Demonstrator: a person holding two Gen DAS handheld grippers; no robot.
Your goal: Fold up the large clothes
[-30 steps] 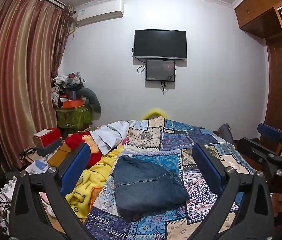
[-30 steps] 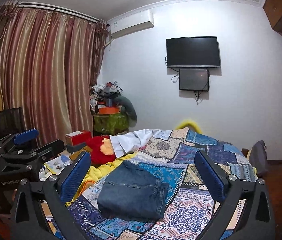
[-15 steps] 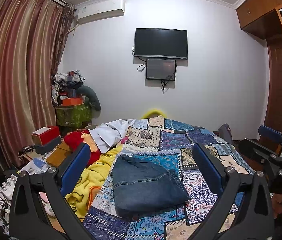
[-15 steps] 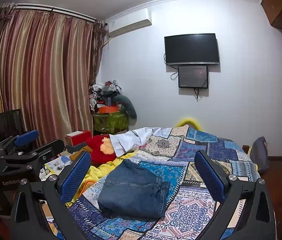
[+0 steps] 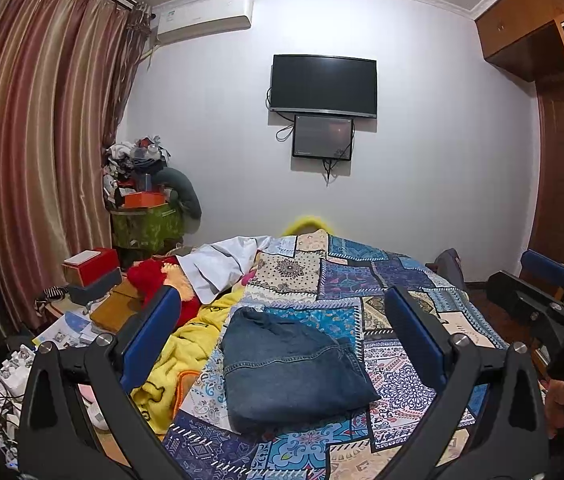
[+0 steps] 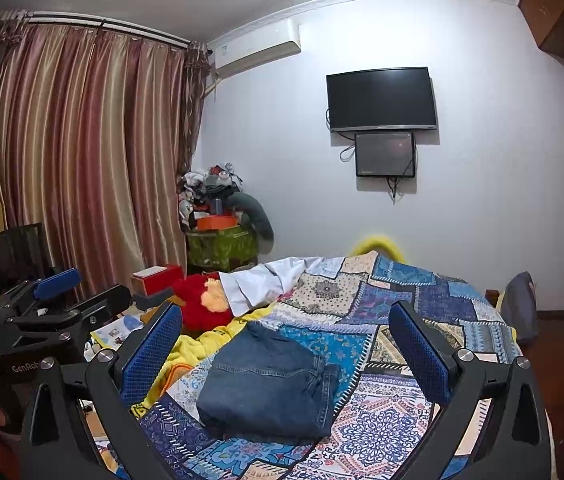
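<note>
Two grippers, nothing held | left gripper jaws apart | right gripper jaws apart | folded blue denim jeans lie ahead between jaws, on patchwork blue bedspread

Matt blue denim jeans lie on a printed patchwork cloth quilt; left of the quilt, fuzzy yellow blanket, glossy striped curtain; gripper fingers wear textured blue pads

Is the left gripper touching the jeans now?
Apart. The left wrist view shows the left gripper open and raised, with nothing between its fingers; the jeans lie on the bed beyond.
</note>
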